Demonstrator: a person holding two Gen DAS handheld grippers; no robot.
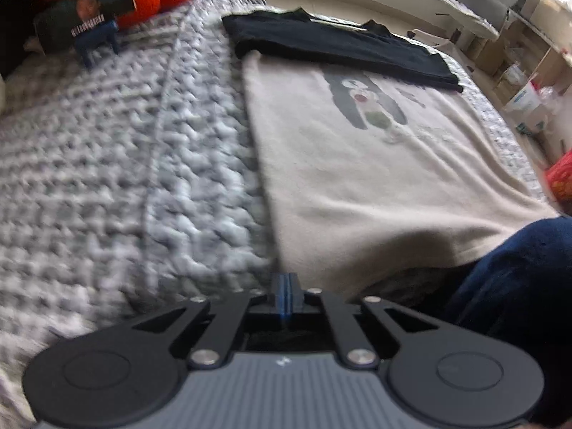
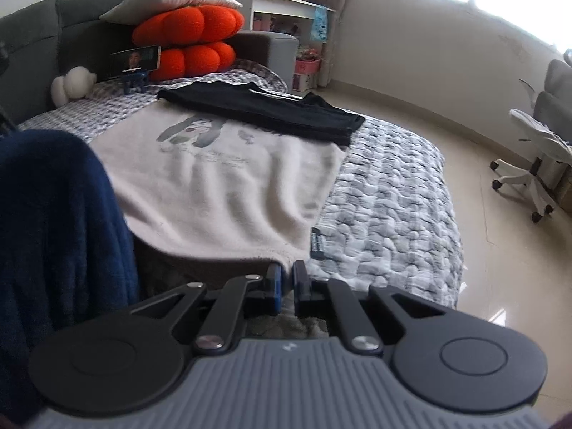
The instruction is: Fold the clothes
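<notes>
Left wrist view: one bed (image 1: 107, 150), quilted grey cover. One cream shirt (image 1: 357, 164) lies flat along its right edge; one folded black garment (image 1: 332, 46) overlaps its far end. Left gripper (image 1: 285, 286) and right gripper (image 2: 285, 280) each pinch the shirt's near hem corners. Print blurred.

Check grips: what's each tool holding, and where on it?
Both hold the cream printed shirt at its near edge, one corner each. Left tool is shut on the left corner; right tool pinches the right corner, fabric between its fingers.
</notes>
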